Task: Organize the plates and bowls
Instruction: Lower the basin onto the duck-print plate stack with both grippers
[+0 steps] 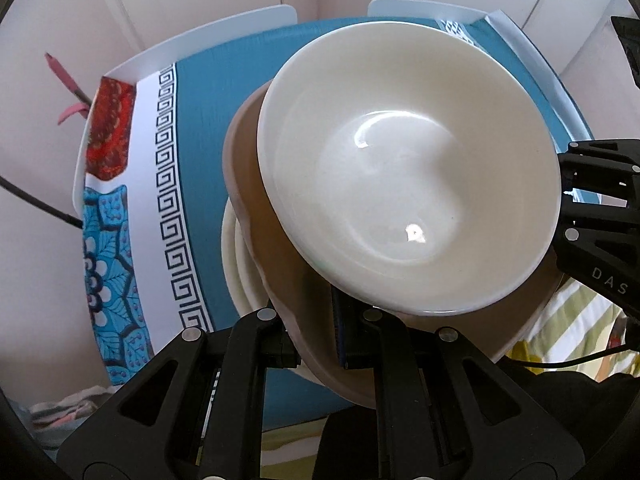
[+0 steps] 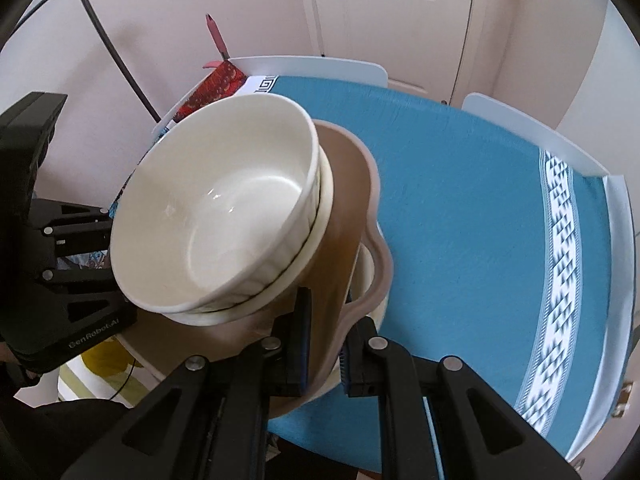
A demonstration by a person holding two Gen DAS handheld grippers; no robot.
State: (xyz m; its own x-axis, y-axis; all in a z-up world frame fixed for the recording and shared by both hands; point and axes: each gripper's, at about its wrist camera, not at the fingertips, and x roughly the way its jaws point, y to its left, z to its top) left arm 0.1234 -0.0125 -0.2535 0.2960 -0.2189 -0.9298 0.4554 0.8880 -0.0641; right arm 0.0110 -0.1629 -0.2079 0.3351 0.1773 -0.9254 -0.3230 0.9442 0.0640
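Two grippers held one stack of dishes between them, and we saw it from both wrist views. In the left wrist view, our left gripper [image 1: 320, 344] sat at the bottom centre of the frame with its jaws closed tight on the wavy rim of a brown plate [image 1: 256, 208]. A cream bowl [image 1: 408, 168] filled the middle of that frame, resting tilted on the plate, and the edge of another cream dish [image 1: 236, 264] showed beneath the plate at centre left. The right gripper [image 1: 596, 216] appeared at the right edge of the same frame, against the far side of the stack.

In the right wrist view, our right gripper [image 2: 324, 344] sat at the bottom centre, its jaws likewise clamped on the rim of the brown plate [image 2: 348, 200]. Here the cream bowl [image 2: 216, 216] lay left of centre, nested in a second cream bowl whose rim [image 2: 320, 220] peeked out just under it. The left gripper [image 2: 60, 240] was visible at the left edge.

Below the stack lay the tabletop, covered by a teal cloth [image 2: 460, 200] with white patterned bands [image 2: 560, 248] toward the right of that frame and a key-pattern border [image 1: 172, 184] at the left of the left wrist view. Whether the stack touched the cloth we could not tell. White doors [image 2: 384, 12] stood in the upper part of the frame.
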